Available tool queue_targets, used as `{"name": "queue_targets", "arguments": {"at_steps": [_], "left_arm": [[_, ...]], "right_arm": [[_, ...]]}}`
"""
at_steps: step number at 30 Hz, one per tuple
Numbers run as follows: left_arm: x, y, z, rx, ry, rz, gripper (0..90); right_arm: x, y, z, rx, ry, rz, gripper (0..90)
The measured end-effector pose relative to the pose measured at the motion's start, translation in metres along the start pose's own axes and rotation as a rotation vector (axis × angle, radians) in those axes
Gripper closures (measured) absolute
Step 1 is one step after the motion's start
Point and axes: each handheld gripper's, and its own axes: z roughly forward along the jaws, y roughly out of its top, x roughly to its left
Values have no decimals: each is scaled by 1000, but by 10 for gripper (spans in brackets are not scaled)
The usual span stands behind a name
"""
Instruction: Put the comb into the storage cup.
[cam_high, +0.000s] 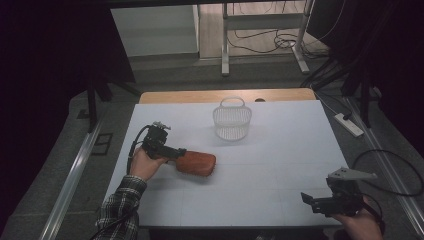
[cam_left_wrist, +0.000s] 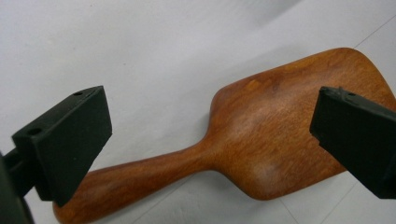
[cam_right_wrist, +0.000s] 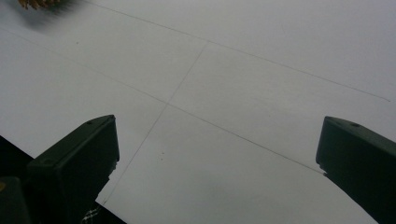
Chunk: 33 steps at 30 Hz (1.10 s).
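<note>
A reddish-brown wooden brush (cam_high: 197, 162) lies flat on the white table top (cam_high: 280, 150), left of centre, its smooth back up and its handle toward my left hand. My left gripper (cam_high: 181, 153) hovers over the handle end, open. In the left gripper view the brush (cam_left_wrist: 275, 140) runs between the two spread jaws of the left gripper (cam_left_wrist: 210, 116), and neither jaw touches it. My right gripper (cam_high: 309, 199) is near the front right corner, open over bare table, with nothing between the jaws of the right gripper (cam_right_wrist: 217, 140).
A white openwork basket (cam_high: 232, 121) with a handle stands at the back middle of the table. A wooden strip (cam_high: 200, 96) borders the far edge. A power strip (cam_high: 348, 125) and cables lie on the floor to the right.
</note>
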Motion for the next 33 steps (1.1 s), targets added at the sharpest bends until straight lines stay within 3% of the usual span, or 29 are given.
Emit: {"name": "queue_targets", "arguments": {"at_steps": [7, 12, 18, 21, 26, 27, 31, 33], "left_arm": [[0, 7, 5, 7, 21, 12, 6], [0, 9, 6, 8, 41, 25, 70], [-1, 9, 5, 15, 59, 69, 332], [1, 9, 4, 6, 25, 69, 507], [4, 9, 4, 4, -3, 57, 715], [5, 9, 4, 5, -5, 56, 715], [7, 7, 5, 15, -7, 45, 887], [8, 6, 6, 19, 14, 47, 891]], "right_arm": [[0, 0, 0, 2, -2, -2, 0], [0, 0, 0, 1, -1, 0, 0], [0, 0, 0, -1, -2, 2, 0], [0, 0, 0, 0, -2, 1, 0], [0, 0, 0, 0, -1, 2, 0], [0, 0, 0, 0, -2, 2, 0], [0, 0, 0, 0, -2, 1, 1], [0, 0, 0, 1, -1, 1, 3]]}}
